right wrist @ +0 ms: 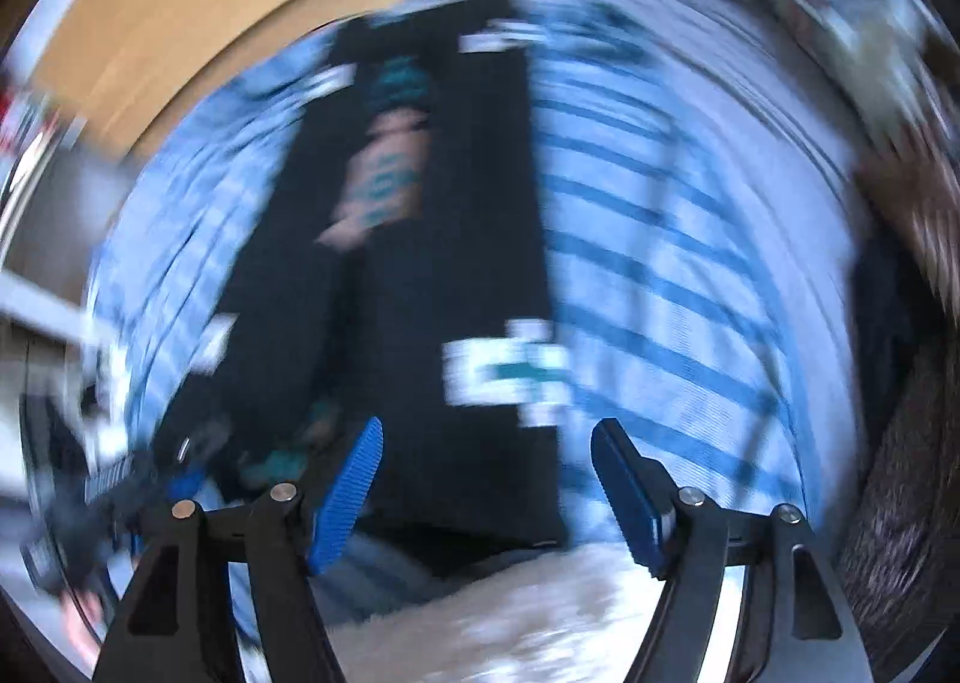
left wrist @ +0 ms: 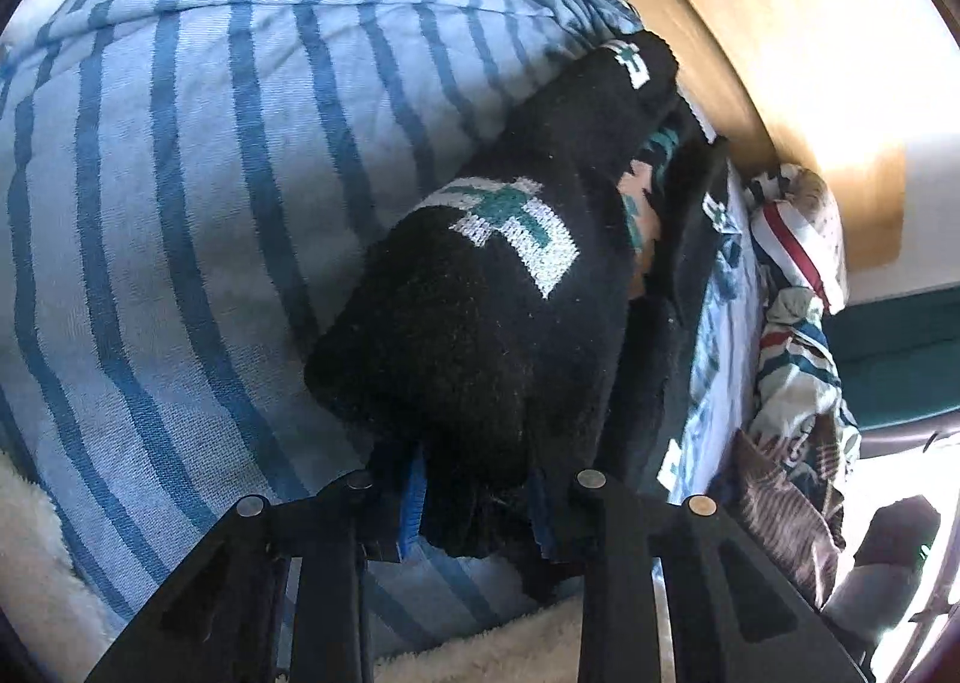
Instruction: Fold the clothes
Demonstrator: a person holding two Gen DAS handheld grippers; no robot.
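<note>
A black knit sweater (left wrist: 480, 323) with white and green cross patches lies on a blue striped sheet (left wrist: 180, 173). My left gripper (left wrist: 477, 509) is shut on the sweater's near edge, lifting a fold that bulges up in front of the camera. In the right wrist view, which is motion-blurred, the same black sweater (right wrist: 444, 239) stretches away along the striped sheet (right wrist: 672, 263). My right gripper (right wrist: 487, 479) stands open above the sweater's near end, with nothing between its blue pads (right wrist: 351, 485).
A wooden board (left wrist: 750, 23) runs along the far side of the bed. A heap of patterned clothes (left wrist: 798, 323) lies at the right. A white fluffy blanket (right wrist: 510, 617) covers the near edge. A brown furry fabric (right wrist: 900, 473) lies at the right of the right wrist view.
</note>
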